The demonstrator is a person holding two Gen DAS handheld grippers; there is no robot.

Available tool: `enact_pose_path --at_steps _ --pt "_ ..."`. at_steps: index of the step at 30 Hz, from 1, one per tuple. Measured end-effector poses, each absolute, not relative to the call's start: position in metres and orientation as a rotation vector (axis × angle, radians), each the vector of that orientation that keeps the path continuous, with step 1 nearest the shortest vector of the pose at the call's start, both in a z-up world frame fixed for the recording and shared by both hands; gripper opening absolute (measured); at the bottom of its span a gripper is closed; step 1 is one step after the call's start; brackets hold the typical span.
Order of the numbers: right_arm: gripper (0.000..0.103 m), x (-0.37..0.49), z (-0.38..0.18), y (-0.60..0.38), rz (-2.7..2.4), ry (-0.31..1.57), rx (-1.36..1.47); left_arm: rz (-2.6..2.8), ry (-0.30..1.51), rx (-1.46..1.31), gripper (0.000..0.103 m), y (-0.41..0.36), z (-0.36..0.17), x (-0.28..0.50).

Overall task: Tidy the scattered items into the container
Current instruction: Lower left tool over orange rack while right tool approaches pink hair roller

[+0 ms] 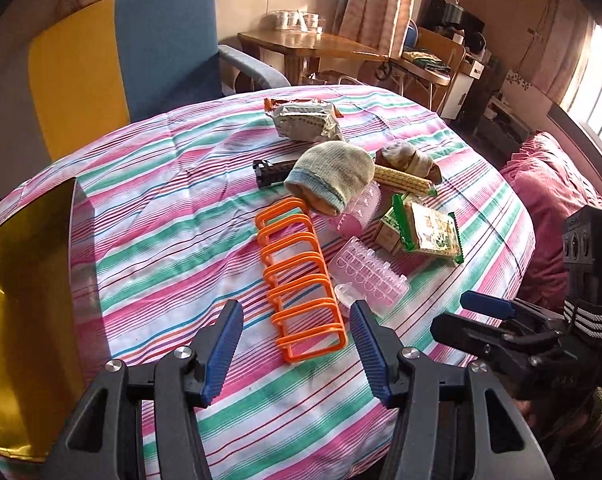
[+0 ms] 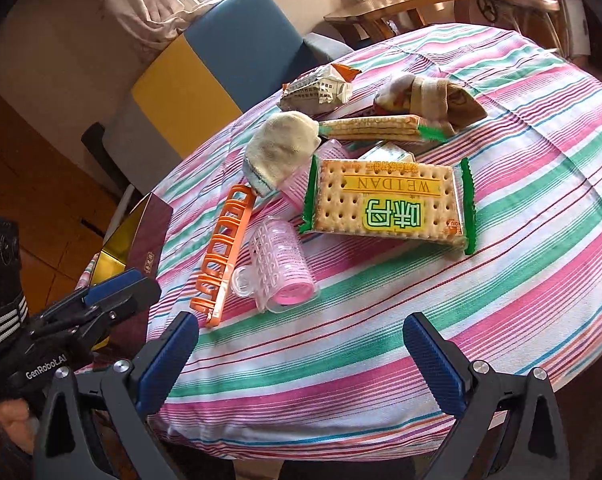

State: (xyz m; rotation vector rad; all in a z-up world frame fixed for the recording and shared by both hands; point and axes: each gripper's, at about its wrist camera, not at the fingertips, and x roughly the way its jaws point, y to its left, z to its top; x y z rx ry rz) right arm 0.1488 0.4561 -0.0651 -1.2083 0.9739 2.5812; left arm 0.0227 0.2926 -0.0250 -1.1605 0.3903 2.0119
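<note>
Left wrist view shows your left gripper with jaws spread wide and empty, over the near end of the orange rack. Your right gripper also gapes empty above bare striped cloth. The gold-lined box sits at the table's left edge, apart from the clutter.

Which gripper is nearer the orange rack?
Left. The left gripper hangs open right over the orange rack's near end; the right gripper is off to its side.
</note>
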Motion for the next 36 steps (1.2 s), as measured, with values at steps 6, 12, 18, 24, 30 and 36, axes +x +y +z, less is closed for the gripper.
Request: enact_pose_path --at_steps 6,12,18,24,30,36 --pt "0.103 0.143 -0.075 0.455 2.557 0.946 -1.240 1.984 0.407 -1.217 0.057 0.313 -0.043 0.009" --pt "0.103 0.140 -0.078 0.457 2.559 0.934 -1.246 1.995 0.395 -1.270 0.057 0.318 -0.058 -0.009" --pt "0.103 0.139 -0.080 0.455 2.561 0.912 -1.239 1.993 0.423 -1.331 0.057 0.325 -0.079 -0.019" --pt "0.103 0.140 -0.082 0.453 2.581 0.909 -1.197 2.021 0.436 -1.340 0.057 0.305 -0.086 -0.012" --pt "0.103 0.139 -0.082 0.441 2.588 0.787 -1.184 2.035 0.414 -1.330 0.055 0.281 -0.086 -0.002" --pt "0.094 0.140 -0.078 0.437 2.592 0.760 -1.174 2.026 0.378 -1.321 0.055 0.264 -0.083 0.008"
